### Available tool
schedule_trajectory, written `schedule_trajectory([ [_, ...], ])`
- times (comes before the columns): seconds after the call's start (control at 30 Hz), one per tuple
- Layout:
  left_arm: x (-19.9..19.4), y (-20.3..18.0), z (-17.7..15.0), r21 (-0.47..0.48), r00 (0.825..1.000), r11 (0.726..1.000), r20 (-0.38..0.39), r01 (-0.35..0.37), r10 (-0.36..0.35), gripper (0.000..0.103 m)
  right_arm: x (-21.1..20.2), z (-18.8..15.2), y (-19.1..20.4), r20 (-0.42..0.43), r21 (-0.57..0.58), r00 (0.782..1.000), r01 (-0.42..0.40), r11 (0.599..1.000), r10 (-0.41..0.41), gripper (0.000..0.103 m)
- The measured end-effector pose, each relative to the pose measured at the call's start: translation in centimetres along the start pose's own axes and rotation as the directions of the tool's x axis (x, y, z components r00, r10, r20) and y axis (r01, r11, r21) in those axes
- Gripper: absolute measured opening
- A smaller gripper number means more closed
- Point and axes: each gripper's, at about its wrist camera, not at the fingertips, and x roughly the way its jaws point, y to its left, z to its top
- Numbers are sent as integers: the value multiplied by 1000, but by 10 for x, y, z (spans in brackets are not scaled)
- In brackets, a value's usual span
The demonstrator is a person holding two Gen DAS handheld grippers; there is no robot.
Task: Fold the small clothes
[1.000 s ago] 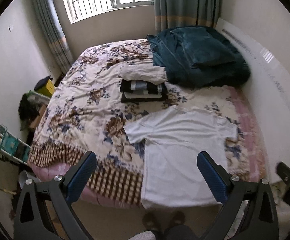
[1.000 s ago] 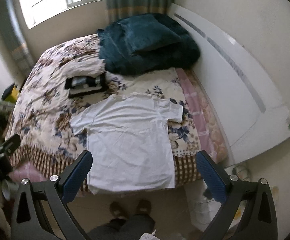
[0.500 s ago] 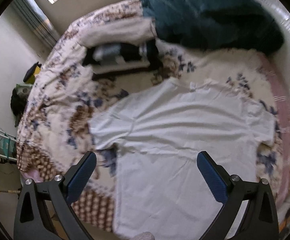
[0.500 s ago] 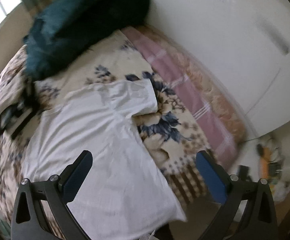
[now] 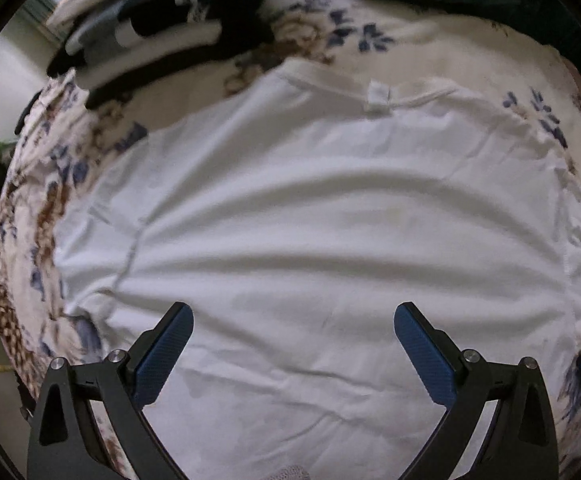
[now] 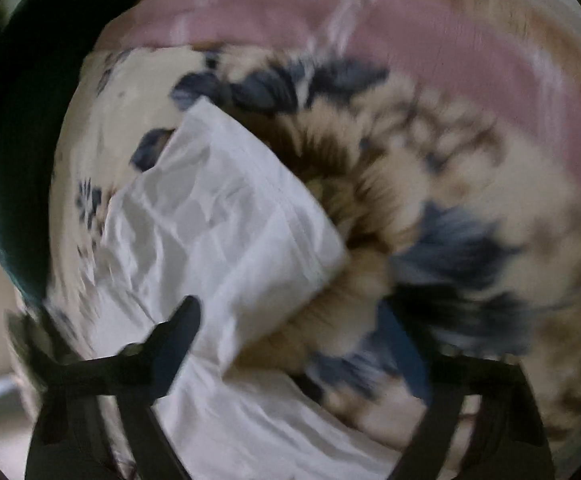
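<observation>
Lying flat across the floral bedspread [image 5: 430, 52], filling mid-frame: white T-shirt [image 5: 310, 220], collar toward the top. Hovering wide open and empty above its lower half: left gripper [image 5: 292, 340]. Narrowing but open, gripping nothing, straddling the blurred sleeve [image 6: 230, 216] at lower centre: right gripper [image 6: 290, 340].

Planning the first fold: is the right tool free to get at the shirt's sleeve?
Probably yes. The right tool, which has just been closing a little, is open above the sleeve, which lies flat and uncovered on the floral bedspread.
</observation>
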Motion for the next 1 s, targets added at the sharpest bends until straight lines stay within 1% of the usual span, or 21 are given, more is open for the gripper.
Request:
schedule_trajectory([
  [0.03,5,2,-2,-14,1000,1000,-12,12,-12,103,5,0,-2,10,29,1000,-21,999,21,79],
  [0.07,8,5,-4,-28,1000,999,-21,19,-20,103,8,0,-4,34,52,999,-44,998,42,71],
  [0.1,10,6,-4,-40,999,999,-24,24,-25,103,9,-1,-3,86,70,994,-67,995,61,48],
  [0.13,12,12,-6,-61,999,998,-28,32,-33,103,8,-3,-2,111,69,991,-76,995,68,34],
  [0.17,13,16,-7,-75,999,997,-29,35,-38,103,8,-4,3,127,57,989,-80,995,72,12],
  [0.23,13,28,-9,-106,999,994,-29,40,-43,103,4,-8,20,188,-2,981,-49,999,49,9],
  [0.3,10,45,-11,-137,999,990,-16,37,-39,103,-6,-19,49,263,-125,965,26,992,7,7],
  [0.37,6,59,-12,-160,1000,987,-3,27,-27,103,-13,-35,86,350,-284,936,128,950,-21,6],
  [0.4,4,67,-12,-171,1000,985,4,22,-22,103,-14,-51,110,402,-396,915,198,896,-25,6],
  [0.43,2,79,-13,-185,1000,983,11,13,-11,103,-14,-67,125,429,-458,903,239,856,-23,6],
  [0.5,1,98,-16,-211,1000,977,15,-3,7,103,0,-113,165,496,-639,868,370,674,-6,6],
  [0.57,3,115,-16,-232,1000,973,9,-16,19,103,16,-157,187,524,-738,852,447,506,12,6],
  [0.6,5,126,-17,-243,1000,970,3,-27,29,103,29,-181,194,538,-777,843,484,402,24,6],
  [0.67,9,145,-22,-261,999,964,-6,-43,43,103,54,-230,197,547,-825,835,525,211,61,6],
  [0.7,11,154,-28,-271,999,961,-12,-52,51,103,65,-248,195,544,-836,836,532,137,73,6],
  [0.77,18,171,-34,-295,997,953,-36,-70,62,103,84,-276,191,533,-846,844,532,25,68,6],
  [0.83,21,187,-43,-325,996,942,-53,-79,65,103,104,-296,186,501,-863,865,500,-77,-1,11],
  [0.87,23,197,-49,-342,996,936,-61,-84,67,103,111,-303,184,479,-875,877,472,-107,-44,14],
  [0.9,24,205,-55,-360,995,929,-69,-88,68,103,112,-310,184,456,-887,887,446,-123,-72,16],
  [0.93,26,216,-61,-381,995,920,-77,-92,68,103,107,-316,184,420,-904,904,410,-119,-79,19],
  [1.0,32,236,-71,-428,993,899,-103,-94,55,103,90,-321,184,251,-967,964,245,-66,-93,60],
])
